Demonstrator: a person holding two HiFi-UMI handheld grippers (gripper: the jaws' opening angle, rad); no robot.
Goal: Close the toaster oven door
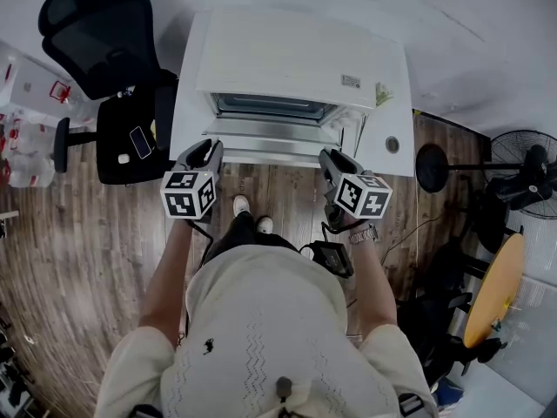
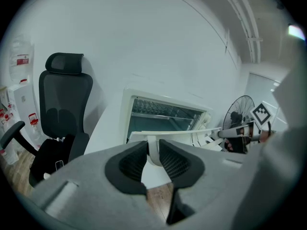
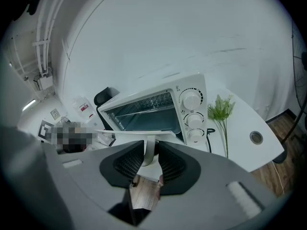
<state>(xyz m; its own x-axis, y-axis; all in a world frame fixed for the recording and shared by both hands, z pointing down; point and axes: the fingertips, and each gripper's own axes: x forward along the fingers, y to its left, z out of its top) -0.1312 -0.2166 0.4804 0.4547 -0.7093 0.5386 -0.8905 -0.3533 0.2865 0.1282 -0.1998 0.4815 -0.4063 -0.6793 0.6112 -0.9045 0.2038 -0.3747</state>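
A white toaster oven [image 1: 296, 59] stands on a white table [image 1: 187, 103], and its glass door [image 1: 270, 142] hangs open, folded flat toward me. The cavity with its wire rack [image 2: 163, 119] shows in the left gripper view. My left gripper [image 1: 205, 153] is at the door's front left end, and in its own view the left gripper [image 2: 153, 152] is shut on a white post of the door handle [image 2: 152, 147]. At the front right end, my right gripper [image 1: 332, 158] is likewise shut on the door handle [image 3: 148, 150]. The oven's knobs [image 3: 191, 100] sit to the right of the cavity.
A black office chair [image 1: 113, 50] with a phone [image 1: 141, 142] on its seat stands left of the table. A small green plant [image 3: 221, 111] and a cable hole [image 3: 255, 137] are on the table's right part. A floor fan [image 1: 522, 168] and a round yellow table [image 1: 496, 290] are at the right.
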